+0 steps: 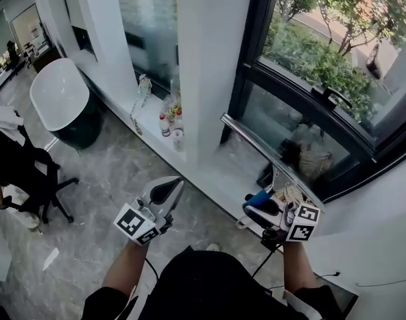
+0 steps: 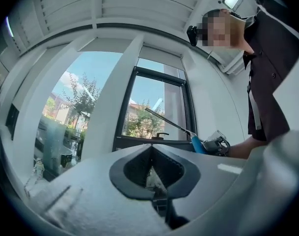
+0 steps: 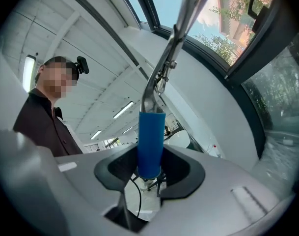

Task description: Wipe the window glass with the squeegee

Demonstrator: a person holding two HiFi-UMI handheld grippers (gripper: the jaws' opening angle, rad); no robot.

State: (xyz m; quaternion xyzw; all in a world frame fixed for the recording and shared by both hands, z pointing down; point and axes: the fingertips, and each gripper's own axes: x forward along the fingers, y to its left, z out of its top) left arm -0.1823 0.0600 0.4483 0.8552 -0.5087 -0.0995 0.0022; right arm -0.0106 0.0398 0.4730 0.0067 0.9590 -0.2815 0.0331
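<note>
Closest to me, my left gripper (image 1: 176,184) hangs well short of the dark-framed window (image 1: 248,79), off to its left. Its claw is pinched fully together with nothing between the pads. I judge it is parked there on purpose: the tool needs only one hand, and a closed, empty claw held back from the window cannot snag anything.

My right gripper (image 3: 150,163) is nearer the window, just below its lower edge. Its claw is clamped on the blue cylindrical handle of the long metal-bladed squeegee (image 1: 269,157). The grip sits low on the handle, so the steel neck and the blade stick out ahead of the jaws. That looks sensible, as it gives reach up the pane and keeps the gripper body off the frame.

From the handle the blade runs slantwise up and to the left across the foot of the window, in front of the lower pane of window glass (image 1: 309,149). I cannot tell whether its edge touches the glass or floats just off it. The lower pane looks streaked, so I take the wiping to be barely under way.

A black latch handle (image 1: 331,97) sits on the window's middle rail, which a stroke would have to steer round. Left of the window stands a broad white pillar (image 1: 213,65), and beyond that several small bottles (image 1: 171,122) stand on the pale sill (image 1: 149,115), well clear of the blade. Through the window, green trees (image 1: 323,65) show outside.
</note>
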